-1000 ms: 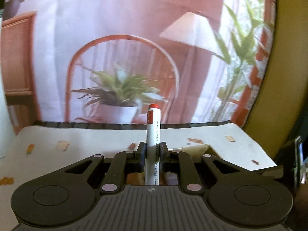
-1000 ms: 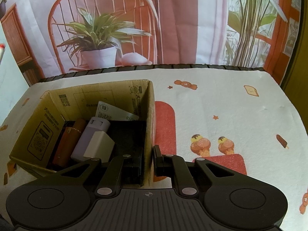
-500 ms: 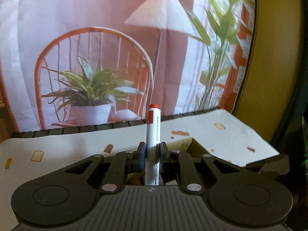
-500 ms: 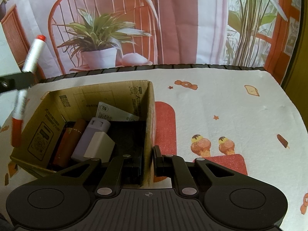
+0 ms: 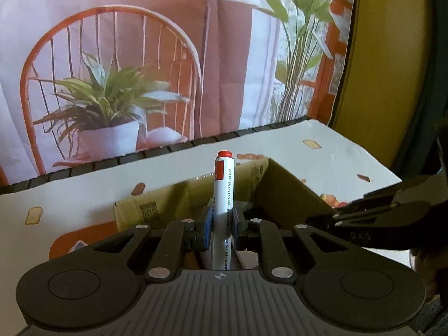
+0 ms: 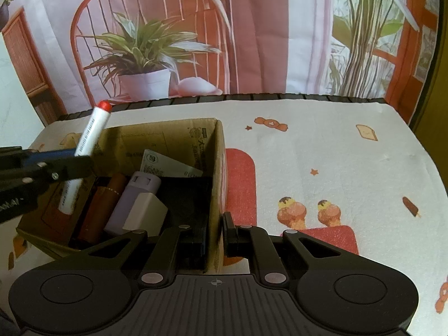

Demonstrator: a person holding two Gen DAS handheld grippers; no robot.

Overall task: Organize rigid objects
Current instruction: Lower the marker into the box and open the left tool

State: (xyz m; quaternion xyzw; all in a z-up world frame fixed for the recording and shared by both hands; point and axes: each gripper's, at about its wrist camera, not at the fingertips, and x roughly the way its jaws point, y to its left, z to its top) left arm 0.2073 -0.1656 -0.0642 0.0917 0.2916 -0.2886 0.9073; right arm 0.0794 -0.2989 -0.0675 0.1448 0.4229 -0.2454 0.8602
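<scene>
My left gripper [image 5: 221,225] is shut on a white marker with a red cap [image 5: 223,193] and holds it upright over the open cardboard box [image 5: 179,196]. In the right wrist view the marker [image 6: 89,140] hangs tilted over the box's left part, held by the left gripper [image 6: 74,165]. My right gripper [image 6: 215,233] is shut on the right wall of the box [image 6: 217,168]. Inside lie a brown tube [image 6: 100,204], a lilac bottle [image 6: 134,196], a white block [image 6: 147,214] and a paper slip [image 6: 168,165].
The box stands on a white tablecloth [image 6: 322,154] printed with sweets and red patches. A printed backdrop [image 6: 252,28] of a chair and plants hangs behind the far edge. The right gripper's body shows at the right in the left wrist view [image 5: 378,218].
My left gripper has carried the marker rightward and lower, from beside the box to over its left part. The right gripper has held the box wall still.
</scene>
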